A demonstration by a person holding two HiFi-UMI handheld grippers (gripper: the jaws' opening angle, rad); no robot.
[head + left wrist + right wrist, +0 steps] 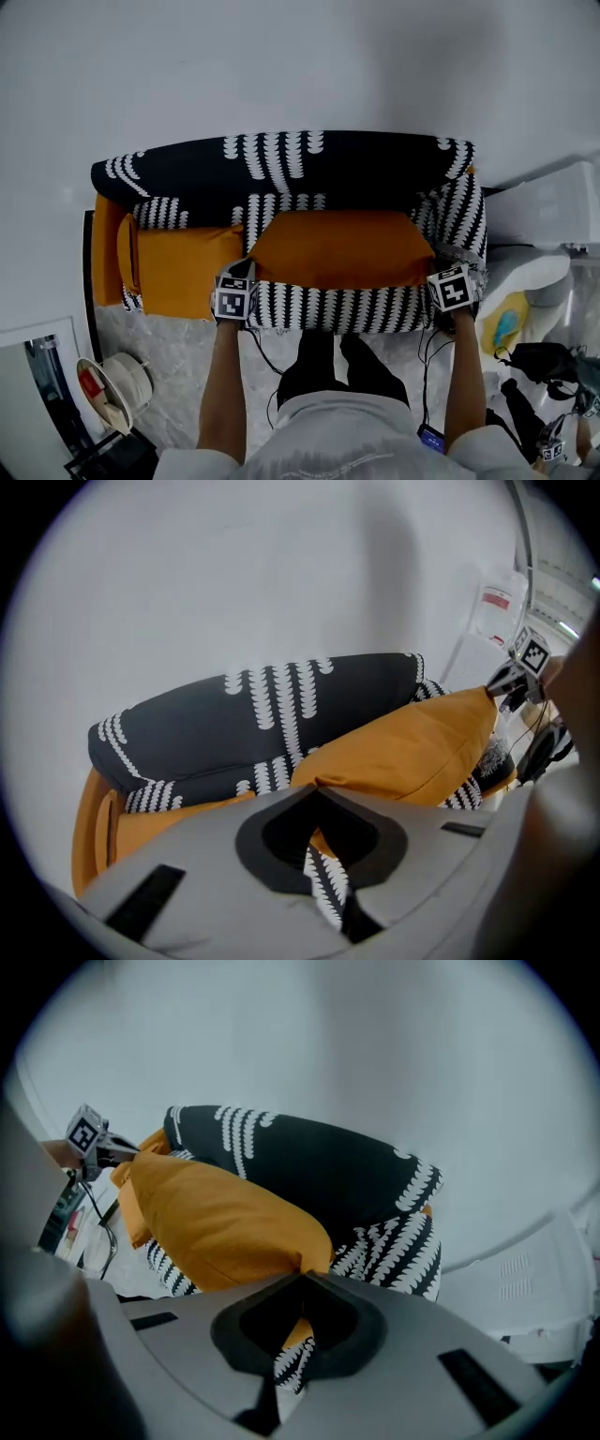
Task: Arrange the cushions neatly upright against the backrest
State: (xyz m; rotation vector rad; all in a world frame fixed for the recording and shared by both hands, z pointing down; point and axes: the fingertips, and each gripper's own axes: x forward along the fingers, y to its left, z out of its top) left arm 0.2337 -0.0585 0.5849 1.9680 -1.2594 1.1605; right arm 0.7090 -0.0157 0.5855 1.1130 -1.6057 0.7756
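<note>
White wall [281, 56] behind the patterned sofa [281, 164]; my left gripper [317, 803] and right gripper [302, 1288] each pinch a near corner of the orange cushion [337, 246] (patterned reverse), held over the seat.

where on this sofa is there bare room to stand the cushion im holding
Right half: the patterned strip between the backrest and the held cushion, bordered by the right armrest. The left end is taken by the other cushion.
</note>
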